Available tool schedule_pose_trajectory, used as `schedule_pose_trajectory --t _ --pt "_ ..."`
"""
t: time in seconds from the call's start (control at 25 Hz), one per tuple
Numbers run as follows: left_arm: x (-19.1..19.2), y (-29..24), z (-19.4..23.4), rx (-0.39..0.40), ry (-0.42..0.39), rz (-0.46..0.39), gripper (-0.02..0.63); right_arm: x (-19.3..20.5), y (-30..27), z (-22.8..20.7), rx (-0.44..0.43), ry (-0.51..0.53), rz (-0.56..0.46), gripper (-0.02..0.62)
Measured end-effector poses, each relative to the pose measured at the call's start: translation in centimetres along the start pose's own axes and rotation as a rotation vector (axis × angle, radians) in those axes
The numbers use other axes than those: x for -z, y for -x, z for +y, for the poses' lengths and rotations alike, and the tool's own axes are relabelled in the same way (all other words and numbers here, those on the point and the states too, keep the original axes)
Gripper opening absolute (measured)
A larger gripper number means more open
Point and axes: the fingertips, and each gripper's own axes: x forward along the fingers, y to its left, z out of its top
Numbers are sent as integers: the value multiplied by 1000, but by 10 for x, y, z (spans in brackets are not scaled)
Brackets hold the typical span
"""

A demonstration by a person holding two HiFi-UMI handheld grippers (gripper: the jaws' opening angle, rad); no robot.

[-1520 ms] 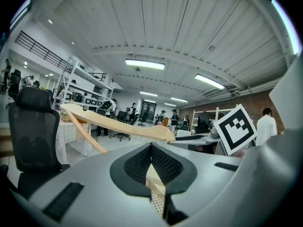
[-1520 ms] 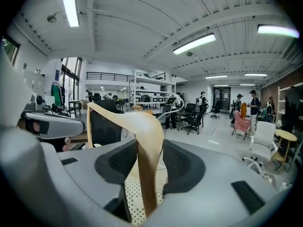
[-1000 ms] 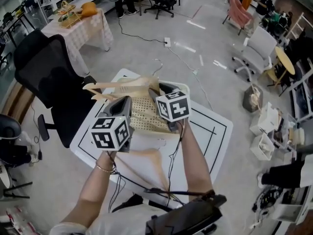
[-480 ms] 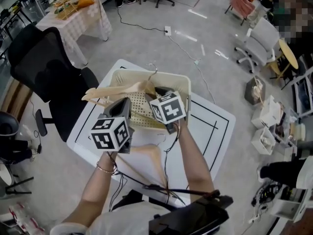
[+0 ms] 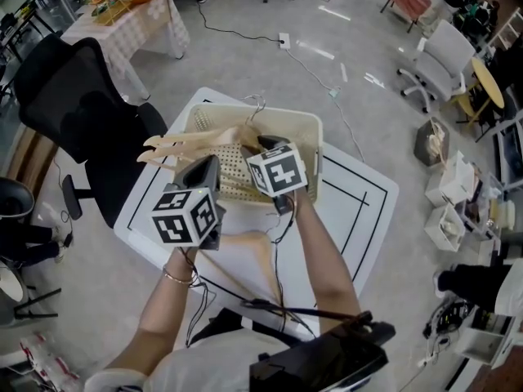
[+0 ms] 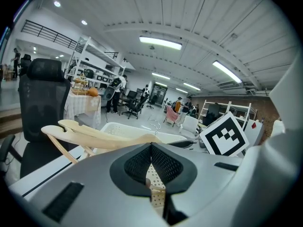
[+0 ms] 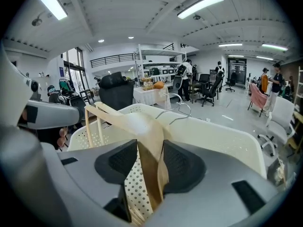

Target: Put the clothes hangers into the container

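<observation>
My right gripper (image 5: 264, 146) (image 7: 150, 151) is shut on two pale wooden hangers (image 5: 192, 145) (image 7: 127, 122) near their metal hooks. It holds them over the cream perforated basket (image 5: 316, 145) (image 7: 215, 137), and their arms stick out past the basket's left rim. My left gripper (image 5: 206, 170) (image 6: 151, 148) hovers in front of the basket with its jaws together and nothing between them. In the left gripper view the held hangers (image 6: 94, 136) reach leftward above the basket (image 6: 124, 128). Another wooden hanger (image 5: 257, 251) lies on the white table (image 5: 355, 207) near me.
A black office chair (image 5: 73, 109) stands close to the table's left side. Cables trail over the table's near edge and across the floor. A cloth-covered table (image 5: 131, 31) is at the far left, and white chairs (image 5: 445, 51) stand at the right.
My right gripper has carried the hangers slightly farther over the basket. The left gripper has barely moved.
</observation>
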Motion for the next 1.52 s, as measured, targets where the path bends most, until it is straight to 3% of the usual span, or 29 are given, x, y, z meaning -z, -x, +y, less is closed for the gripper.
schedule_pose_trajectory --t 0.32,0.76,0.96,1.24,1.52 --pt "4 12 -1 -11 3 0 9 -2 9 -8 31 -32 -26 179" --pt "1 53 -26 5 -7 -39 9 -18 84 2 84 -91 -197 174" --pt "-6 83 -40 19 -17 -77 9 -14 136 11 161 -159 -279 87" --pt "-6 120 -68 63 -42 -109 9 6 213 33 245 -211 -345 33" --pt "10 142 -91 94 -91 -113 9 58 246 53 336 -224 -316 17"
